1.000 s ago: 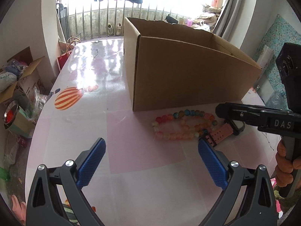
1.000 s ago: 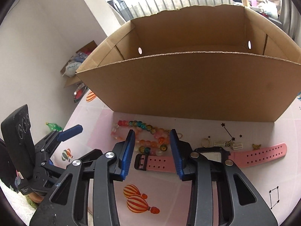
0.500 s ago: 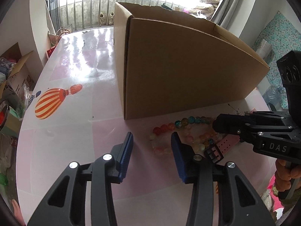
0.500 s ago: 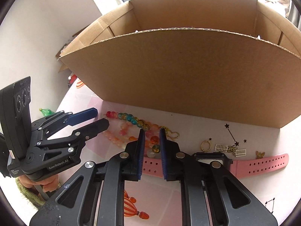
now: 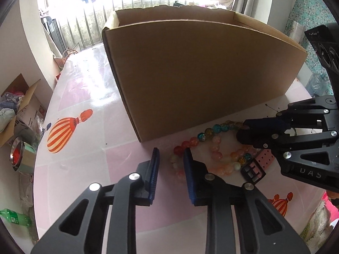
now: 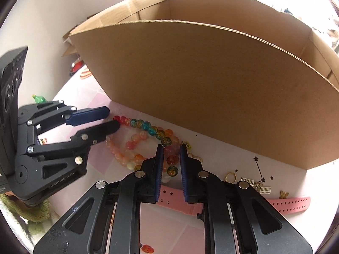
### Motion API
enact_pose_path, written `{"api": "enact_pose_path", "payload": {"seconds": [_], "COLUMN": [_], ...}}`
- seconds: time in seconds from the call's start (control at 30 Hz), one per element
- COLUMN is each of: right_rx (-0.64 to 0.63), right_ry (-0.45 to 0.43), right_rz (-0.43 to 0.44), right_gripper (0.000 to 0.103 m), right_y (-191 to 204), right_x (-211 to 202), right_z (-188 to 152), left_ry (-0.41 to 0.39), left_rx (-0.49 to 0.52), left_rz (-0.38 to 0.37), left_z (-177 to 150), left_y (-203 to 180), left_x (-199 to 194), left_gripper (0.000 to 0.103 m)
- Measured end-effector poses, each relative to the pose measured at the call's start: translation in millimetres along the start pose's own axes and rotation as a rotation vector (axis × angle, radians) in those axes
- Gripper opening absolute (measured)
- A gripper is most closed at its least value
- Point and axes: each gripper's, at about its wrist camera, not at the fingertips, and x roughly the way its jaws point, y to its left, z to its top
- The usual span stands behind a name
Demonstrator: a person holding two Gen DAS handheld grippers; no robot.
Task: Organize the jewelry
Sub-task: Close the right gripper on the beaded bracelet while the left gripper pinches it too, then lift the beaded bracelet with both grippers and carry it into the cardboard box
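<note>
Coloured bead bracelets (image 5: 214, 148) lie in a heap on the pink table in front of an open cardboard box (image 5: 201, 74). My left gripper (image 5: 171, 158) is narrowly open at the heap's left end, with the beads beside its right finger. My right gripper (image 6: 171, 160) is narrowly open with its fingers on either side of the dark beads (image 6: 172, 165) at the heap's right end, not closed on them. A pink watch (image 6: 288, 203) lies under the right gripper. Small gold pieces (image 6: 256, 184) lie to its right.
The box (image 6: 211, 89) stands right behind the jewelry with its tall front wall facing me. The table (image 5: 84, 105) carries balloon prints. An open box of clutter (image 5: 19, 105), a metal bowl and a green bottle sit on the floor at left.
The left gripper has narrowed from wide open and moved in to the heap's left end. The right gripper narrowed, then opened slightly, and moved forward over the beads.
</note>
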Motion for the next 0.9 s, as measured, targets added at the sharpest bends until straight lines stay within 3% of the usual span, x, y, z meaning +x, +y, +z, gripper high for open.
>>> {"api": "enact_pose_path", "payload": {"seconds": [0.2, 0.47, 0.8, 0.9], "right_rx": [-0.023, 0.044, 0.041, 0.053], "right_ry": [-0.027, -0.125, -0.315, -0.355], "right_rz": [-0.007, 0.024, 0.018, 0.069], "right_gripper": [0.008, 0.008, 0.008, 0.008], "right_y": [8.0, -1.8, -9.0, -16.3], "right_x": [-2.6, -34.7, -95.3, -107.4], "right_z": [-5.0, -15.4, -29.0, -32.7], "left_ry": [-0.028, -0.079, -0.255, -0.295], "left_rx": [0.021, 0.004, -0.014, -0.013], "left_rz": [0.017, 0.003, -0.014, -0.024], "left_z": [-3.9, -9.0, -2.5, 5.7], "left_y": [-4.6, -10.6, -15.2, -14.2], "left_x": [-4.5, -26.1, -93.1, -103.6], "left_gripper": [0.009, 0.009, 0.009, 0.009]}}
